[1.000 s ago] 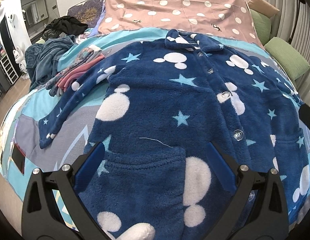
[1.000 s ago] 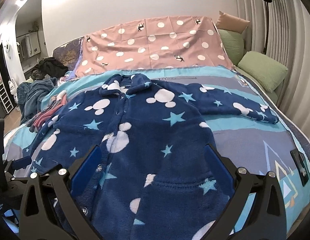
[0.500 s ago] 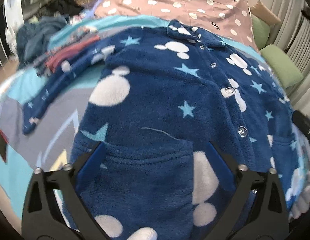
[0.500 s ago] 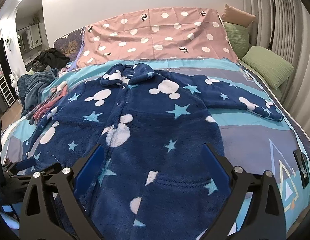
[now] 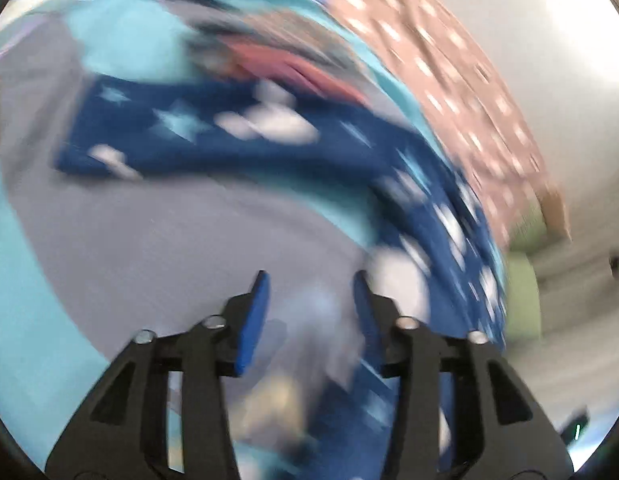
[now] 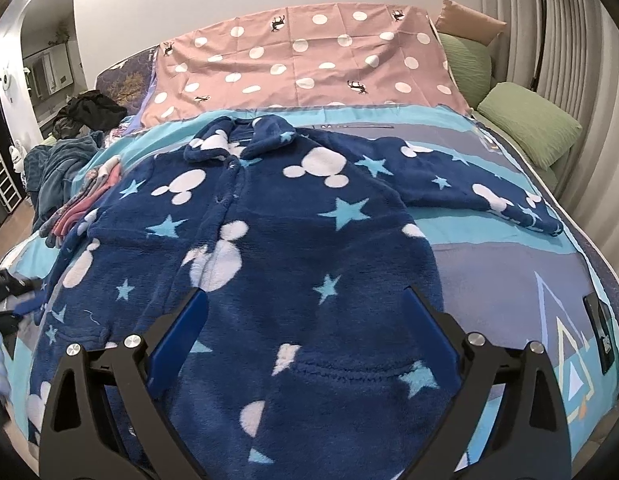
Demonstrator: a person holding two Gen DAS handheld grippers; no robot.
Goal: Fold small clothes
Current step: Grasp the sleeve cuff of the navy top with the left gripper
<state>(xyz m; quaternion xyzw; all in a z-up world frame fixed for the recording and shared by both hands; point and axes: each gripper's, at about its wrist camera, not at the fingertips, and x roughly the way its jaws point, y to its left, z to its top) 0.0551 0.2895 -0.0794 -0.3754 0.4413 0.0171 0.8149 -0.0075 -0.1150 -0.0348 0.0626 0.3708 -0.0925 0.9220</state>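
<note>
The fleece pyjama top (image 6: 293, 240) lies spread flat on the bed (image 6: 509, 280), directly ahead of the right hand-held gripper (image 6: 305, 312), whose jaws stand wide and empty above its hem. The left hand-held gripper (image 5: 309, 296) has its jaws closing, with nothing clearly between them (that view is badly blurred); the left sleeve (image 5: 213, 132) lies ahead of it. Closing early risks missing the cuff or pinching the bedcover.

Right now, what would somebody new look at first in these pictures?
Probably the fuzzy blue pajama top with white mouse heads and stars, spread flat across the middle of the bed. Behind it hangs a pink polka-dot sheet, and green pillows sit at the far right.
</note>
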